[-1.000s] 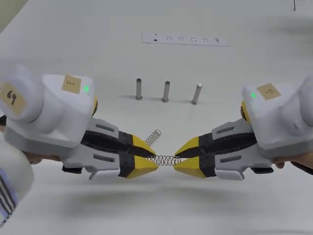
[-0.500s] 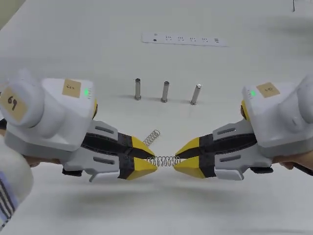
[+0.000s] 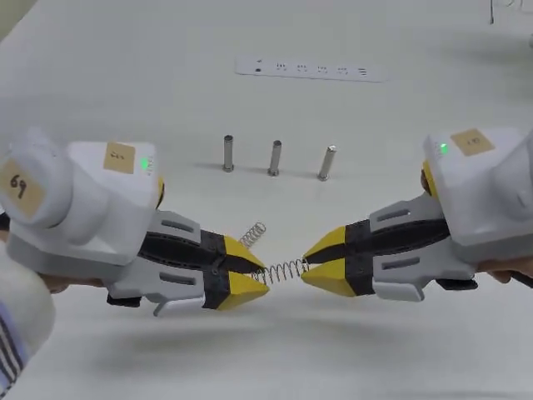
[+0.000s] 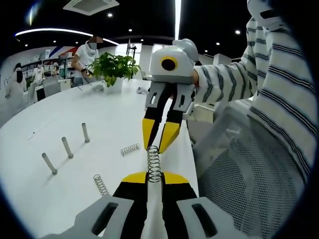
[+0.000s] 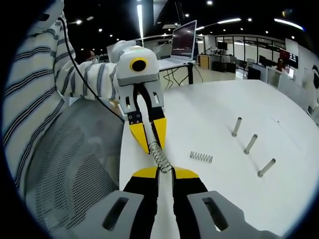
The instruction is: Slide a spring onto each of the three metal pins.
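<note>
A thin steel spring [image 3: 286, 268] hangs slanted above the white table, each end pinched by a yellow-tipped gripper. My left gripper [image 3: 261, 280] is shut on its lower left end, and my right gripper [image 3: 306, 265] is shut on its higher right end. The same spring [image 4: 153, 162] runs up from my left gripper [image 4: 154, 177] to the right gripper [image 4: 159, 142]. From the other side the spring [image 5: 160, 155] leaves my right gripper [image 5: 165, 172]. Three upright metal pins [image 3: 228, 154] [image 3: 275, 158] [image 3: 327, 163] stand bare in a row beyond. A loose spring [image 3: 252, 233] lies behind the left gripper's tips.
A white power strip [image 3: 312, 69] lies at the far side of the table [image 3: 125, 92]. Two loose springs [image 4: 130, 149] [image 4: 101, 184] rest on the table near the pins [image 4: 67, 148]. A mesh chair [image 5: 75, 164] stands beside the table edge, with a potted plant [image 4: 113, 67] farther off.
My right gripper has risen slightly and drawn to the right, so the held spring now slants instead of lying level. The left gripper holds about the same place.
</note>
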